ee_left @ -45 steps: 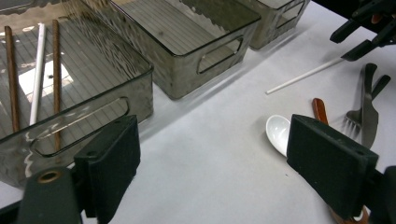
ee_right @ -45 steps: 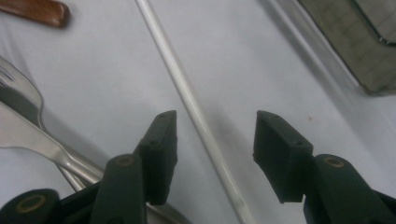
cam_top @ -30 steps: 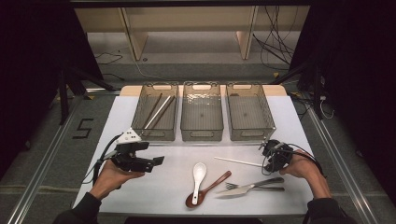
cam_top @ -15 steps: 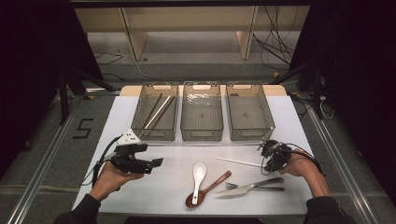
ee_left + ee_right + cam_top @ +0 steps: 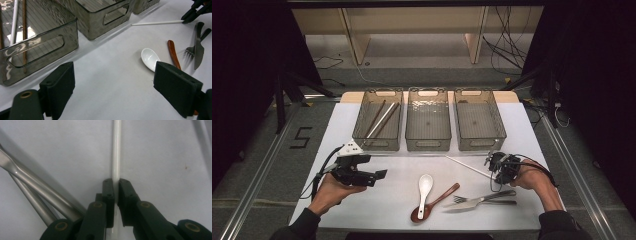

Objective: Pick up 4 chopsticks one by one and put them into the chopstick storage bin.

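Observation:
A white chopstick (image 5: 467, 165) lies slanted on the white table (image 5: 402, 165) in front of the right bin, and my right gripper (image 5: 493, 169) is shut on its right end. The right gripper view has the jaws pinching the chopstick (image 5: 116, 150) at my right gripper (image 5: 116, 185). My left gripper (image 5: 381, 174) is open and holds nothing, low over the table's left side and pointing right. Between its fingers (image 5: 58, 86) I see bare table, with the white spoon (image 5: 150, 58) and the chopstick (image 5: 157, 23) farther off.
Three clear bins stand at the back; the left bin (image 5: 378, 142) holds several chopsticks, while the middle bin (image 5: 428, 142) and right bin (image 5: 479, 142) look empty. A white spoon (image 5: 425, 185), brown spoon (image 5: 437, 199), fork (image 5: 499, 194) and knife (image 5: 472, 204) lie near the front edge.
Little has changed. My right gripper stays shut on the white chopstick; my left gripper has drifted slightly and remains open.

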Demonstrator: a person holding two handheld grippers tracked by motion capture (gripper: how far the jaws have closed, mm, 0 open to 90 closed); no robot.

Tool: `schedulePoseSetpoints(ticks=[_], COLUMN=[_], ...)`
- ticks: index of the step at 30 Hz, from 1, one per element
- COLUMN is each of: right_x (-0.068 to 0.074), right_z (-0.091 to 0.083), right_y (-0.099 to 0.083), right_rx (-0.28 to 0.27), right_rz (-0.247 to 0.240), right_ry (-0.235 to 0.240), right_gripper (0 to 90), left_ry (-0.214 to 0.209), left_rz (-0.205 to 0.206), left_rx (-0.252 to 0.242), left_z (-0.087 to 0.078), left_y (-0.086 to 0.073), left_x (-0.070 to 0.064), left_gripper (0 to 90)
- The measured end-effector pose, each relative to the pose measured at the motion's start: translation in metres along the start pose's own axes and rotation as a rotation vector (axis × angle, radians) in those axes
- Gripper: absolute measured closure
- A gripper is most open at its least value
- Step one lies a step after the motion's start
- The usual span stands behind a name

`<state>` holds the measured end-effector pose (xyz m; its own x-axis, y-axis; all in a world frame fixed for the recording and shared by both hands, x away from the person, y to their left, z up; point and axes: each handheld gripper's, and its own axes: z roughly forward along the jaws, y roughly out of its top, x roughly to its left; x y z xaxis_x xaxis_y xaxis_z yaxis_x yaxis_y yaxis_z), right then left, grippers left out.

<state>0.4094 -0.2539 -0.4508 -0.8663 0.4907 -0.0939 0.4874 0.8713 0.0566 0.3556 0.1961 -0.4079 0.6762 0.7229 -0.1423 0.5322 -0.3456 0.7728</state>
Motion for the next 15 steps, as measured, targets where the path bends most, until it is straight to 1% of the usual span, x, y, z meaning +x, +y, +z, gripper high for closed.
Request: schedulePoseSetpoints(ticks=[2,5,8,11,15], right_x=[0.001,0.002,0.002,0.005,0.006], right_z=[0.000,-0.001,-0.005,-0.008,-0.013], right_y=[0.000,0.000,-0.001,0.000,0.001], right_rx=[0.002,-0.005,-0.028,-0.050,-0.076], right_rz=[-0.013,-0.015,-0.025,-0.036,-0.039], right_ry=[-0.006,-0.014,-0.011,-0.030,-0.037], right_gripper=[84.6,84.7,84.7,84.8,84.8], left_ry=[0.002,0.002,0.004,0.008,0.007], left_rz=[0.002,0.001,0.000,-0.010,-0.001], left_rx=[0.000,0.000,-0.006,-0.019,-0.012], left_z=[0.000,0.000,0.000,-0.001,-0.001], left_y=[0.000,0.000,0.002,0.004,0.003], left_x=[0.000,0.000,0.001,0.002,0.003], left_gripper=[16.7,16.7,16.7,16.6,16.7])
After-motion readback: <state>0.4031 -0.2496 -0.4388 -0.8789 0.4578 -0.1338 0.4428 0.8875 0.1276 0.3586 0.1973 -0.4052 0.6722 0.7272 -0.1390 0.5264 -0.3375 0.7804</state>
